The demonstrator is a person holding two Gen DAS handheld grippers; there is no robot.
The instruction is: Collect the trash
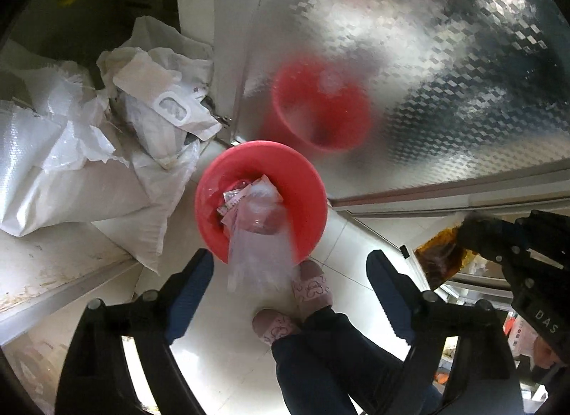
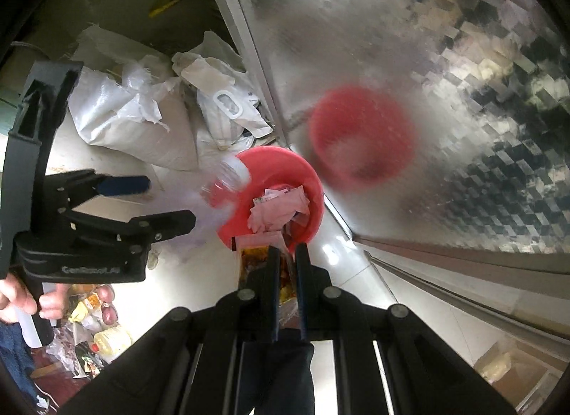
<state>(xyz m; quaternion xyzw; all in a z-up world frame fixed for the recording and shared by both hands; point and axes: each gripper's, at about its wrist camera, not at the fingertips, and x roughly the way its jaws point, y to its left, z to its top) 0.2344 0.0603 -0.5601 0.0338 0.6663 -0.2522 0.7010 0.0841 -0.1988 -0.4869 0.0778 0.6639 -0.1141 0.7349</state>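
My left gripper [image 1: 290, 272] stands wide open, and the clear plastic bag [image 1: 258, 247] falls free just above the red bin [image 1: 306, 179]. My right gripper [image 2: 286, 254] is clenched on a sauce packet [image 2: 254, 261], right above the bin's near rim, so it drops next.

We see a red bin [image 1: 313, 179] of smooth, glossy plastic, with crumpled paper scraps [image 2: 281, 206] inside. Over its rim we see a clear, thin plastic bag [image 1: 256, 247], blurred. The floor [image 1: 228, 351] is of pale, shiny tiles. The door panel [image 1: 409, 58] looks like embossed metal, bright and mirror-like. At the floor's left edge lie white woven sacks [image 1: 53, 165], rough and frayed. The sauce packet [image 2: 285, 272] looks like glossy film. Both grippers are matt black plastic.
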